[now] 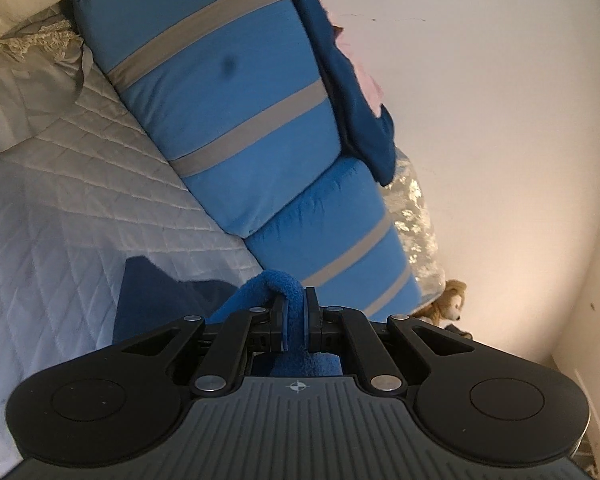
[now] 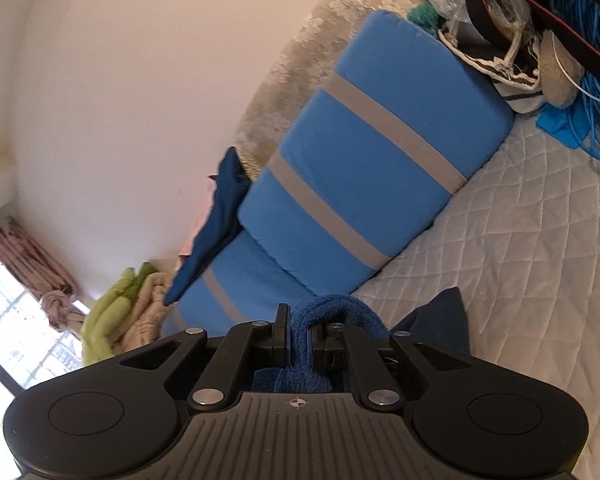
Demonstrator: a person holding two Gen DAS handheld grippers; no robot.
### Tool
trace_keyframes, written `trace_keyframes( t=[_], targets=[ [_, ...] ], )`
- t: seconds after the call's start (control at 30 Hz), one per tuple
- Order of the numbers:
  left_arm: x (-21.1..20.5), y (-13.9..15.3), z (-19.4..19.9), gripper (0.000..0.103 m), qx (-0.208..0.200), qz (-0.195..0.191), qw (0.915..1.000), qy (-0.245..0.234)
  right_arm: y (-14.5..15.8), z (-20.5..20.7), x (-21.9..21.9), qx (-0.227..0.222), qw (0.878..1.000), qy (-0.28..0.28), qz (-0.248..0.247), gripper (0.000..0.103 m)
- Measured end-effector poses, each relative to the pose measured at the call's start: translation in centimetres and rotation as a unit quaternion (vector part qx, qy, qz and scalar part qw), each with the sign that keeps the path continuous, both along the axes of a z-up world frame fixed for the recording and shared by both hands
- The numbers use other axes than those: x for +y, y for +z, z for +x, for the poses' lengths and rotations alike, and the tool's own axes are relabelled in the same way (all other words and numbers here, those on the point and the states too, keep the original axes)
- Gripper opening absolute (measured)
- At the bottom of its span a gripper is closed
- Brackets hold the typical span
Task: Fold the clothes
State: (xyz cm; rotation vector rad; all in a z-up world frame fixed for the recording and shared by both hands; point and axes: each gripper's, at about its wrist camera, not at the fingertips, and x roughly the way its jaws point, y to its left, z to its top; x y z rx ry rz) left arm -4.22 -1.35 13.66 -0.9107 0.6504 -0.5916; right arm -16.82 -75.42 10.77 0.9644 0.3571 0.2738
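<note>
both the left gripper [image 1: 295,316] and right gripper [image 2: 299,332] are clamped on a soft, light blue terry-cloth garment [image 1: 278,286]; its limp edges seem best pinched at the corners.

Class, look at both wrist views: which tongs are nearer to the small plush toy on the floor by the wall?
Left. The plush toy lies just beyond and right of the left tongs, which grip blue cloth. The right tongs view shows no toy.
</note>
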Motion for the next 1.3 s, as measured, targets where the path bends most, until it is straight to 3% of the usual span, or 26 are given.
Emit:
trace_keyframes(
  t=[0.13,0.4,0.57,0.83,0.97,1.03,1.07,1.1,1.13,1.17,1.2,1.3],
  targets=[
    [-0.8,-0.1,2.7,0.007,0.008,0.007,0.9999,0.002,-0.9,2.7,-0.1,0.015,1.000,-0.007,-0.008,0.009],
    [-1.8,-4.7,7.5,0.007,0.093,0.007,0.9952,0.028,-4.8,8.3,-0.2,0.072,0.997,-0.017,-0.014,0.009],
    [-1.9,-6.8,9.8,0.007,0.121,0.010,0.9920,0.034,-7.8,11.3,0.0,0.110,0.994,-0.025,0.000,0.009],
    [-2.5,-9.8,13.6,0.008,0.167,0.017,0.9847,0.046,-10.5,15.8,0.8,0.151,0.988,-0.031,-0.028,0.009],
    [-2.6,-11.3,14.5,0.009,0.191,-0.011,0.9800,0.055,-11.5,17.2,1.1,0.166,0.985,-0.035,-0.035,0.010],
    [-2.3,-12.2,14.5,0.026,0.202,-0.060,0.9755,0.063,-11.8,17.5,1.1,0.173,0.984,-0.038,-0.031,0.012],
    [-2.0,-12.6,14.3,0.044,0.205,-0.096,0.9716,0.069,-11.9,17.6,1.1,0.177,0.983,-0.039,-0.028,0.015],
    [-1.8,-12.9,14.1,0.063,0.206,-0.125,0.9675,0.076,-11.9,17.7,1.1,0.180,0.983,-0.039,-0.024,0.030],
    [-1.6,-12.7,13.9,0.070,0.202,-0.137,0.9658,0.088,-11.9,17.6,1.1,0.179,0.983,-0.037,-0.018,0.064],
    [-1.4,-12.4,13.7,0.077,0.197,-0.147,0.9641,0.100,-11.6,17.3,1.0,0.170,0.985,-0.041,-0.013,0.081],
    [-1.4,-11.6,13.5,0.078,0.190,-0.132,0.9669,0.108,-11.2,16.8,0.9,0.153,0.987,-0.051,-0.010,0.102],
    [-1.5,-8.9,12.9,0.079,0.163,-0.073,0.9758,0.126,-9.6,15.7,1.0,0.126,0.989,-0.067,-0.029,0.103]
  ],
)
